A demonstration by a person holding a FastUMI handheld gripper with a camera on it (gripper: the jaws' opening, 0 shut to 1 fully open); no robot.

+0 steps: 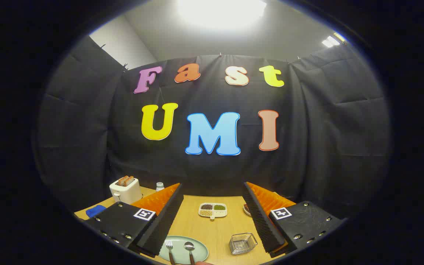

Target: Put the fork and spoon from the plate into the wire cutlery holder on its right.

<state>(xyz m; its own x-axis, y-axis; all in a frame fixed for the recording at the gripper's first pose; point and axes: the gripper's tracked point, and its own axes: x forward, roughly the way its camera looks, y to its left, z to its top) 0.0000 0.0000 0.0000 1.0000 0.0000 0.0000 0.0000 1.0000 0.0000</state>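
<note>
The gripper (212, 224) is hanging above the light wooden table (215, 230) with its two fingers spread wide apart and nothing between them. It is being held high and back, likely so the whole table can be looked over before reaching in.

A round pale green plate (199, 254) is sitting near, just ahead of the left finger. A small silver fork (169, 246) and a silver spoon (189, 247) are lying side by side on it, heads pointing far away. Their handles are getting cut off low down, so I cannot tell how long they are. The square wire cutlery holder (243, 243) is waiting to the right of the plate, close to the right finger, with nothing in it yet.

Farther away, a white tray with three little pockets of beans and seeds (212, 210) is resting in the middle. A white toaster with bread in it (125, 189) is standing far left, beside a small bottle (159, 186) and a blue cloth (95, 211). A dark round thing is peeking out behind the right finger; it is too hidden to name.
</note>
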